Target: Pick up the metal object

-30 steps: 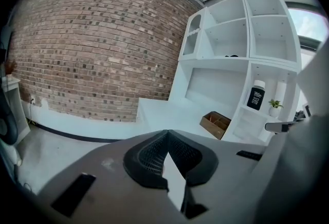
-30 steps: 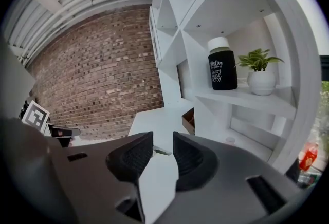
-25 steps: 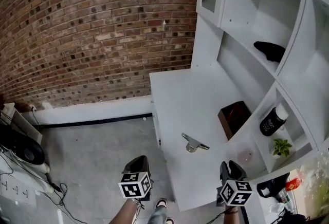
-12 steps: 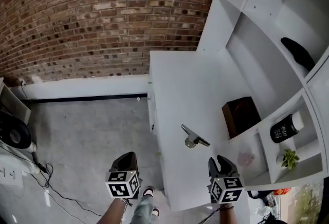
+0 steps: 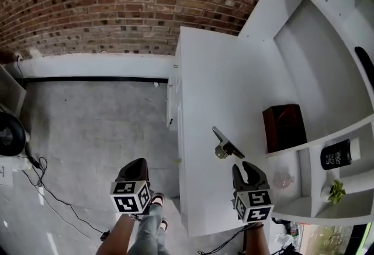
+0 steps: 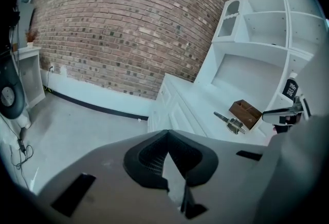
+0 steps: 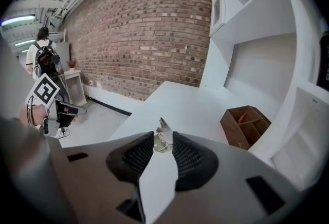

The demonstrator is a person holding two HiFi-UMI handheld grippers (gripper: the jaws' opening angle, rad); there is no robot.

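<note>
The metal object [image 5: 225, 146], a small silvery hinge-like piece with a flat bar, lies on the white desk [image 5: 213, 84] near its front edge. My right gripper [image 5: 248, 170] hovers just short of it with its jaws open. In the right gripper view the metal object [image 7: 163, 138] shows in the gap at the fingertips, apart from both pads. My left gripper [image 5: 136, 169] hangs over the concrete floor to the left of the desk, with its jaws shut on nothing. In the left gripper view the metal object [image 6: 230, 122] lies far off to the right.
A brown wooden box [image 5: 284, 127] stands on the desk behind the metal object. The shelf unit on the right holds a black bottle [image 5: 338, 154] and a small plant [image 5: 335, 190]. Cables [image 5: 41, 189] trail over the floor at left. A person with a backpack [image 7: 44, 58] stands far off.
My right gripper has come closer to the metal object. The head view has swung down and right, so the desk sits more centrally. The left gripper stays over the floor.
</note>
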